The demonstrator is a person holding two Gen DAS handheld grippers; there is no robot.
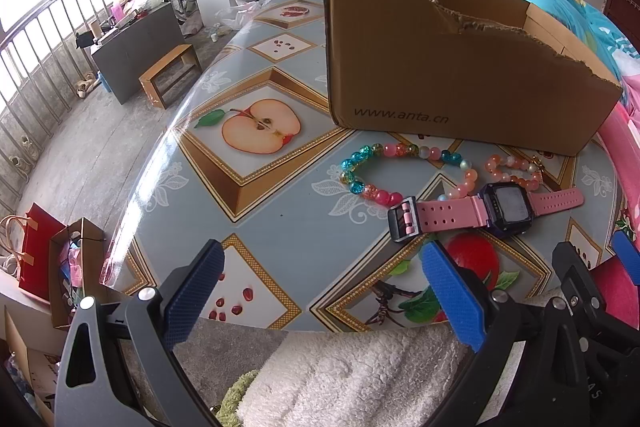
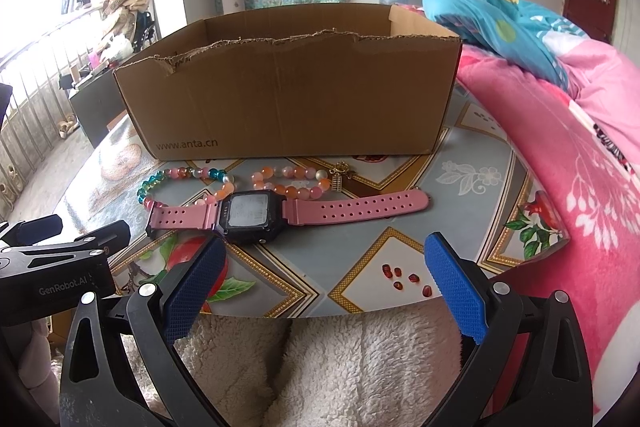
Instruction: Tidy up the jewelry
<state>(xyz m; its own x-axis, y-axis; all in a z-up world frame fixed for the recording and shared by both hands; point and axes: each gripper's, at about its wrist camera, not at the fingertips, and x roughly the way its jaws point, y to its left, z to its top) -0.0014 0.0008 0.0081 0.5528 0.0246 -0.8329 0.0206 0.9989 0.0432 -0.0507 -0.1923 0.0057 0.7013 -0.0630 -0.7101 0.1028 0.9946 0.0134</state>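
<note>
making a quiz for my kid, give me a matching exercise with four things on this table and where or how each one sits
Things
1. watch
2. cardboard box
3. multicolour bead bracelet
4. pink and orange bead bracelet with gold charm

Places or states
A. standing open at the back, top edge torn
B. lying flat nearest the claws, pink strap stretched out
C. between box and watch, to the right in the right wrist view
D. between box and watch, to the left, includes blue-green beads

Pairs: 1-B, 2-A, 3-D, 4-C
</note>
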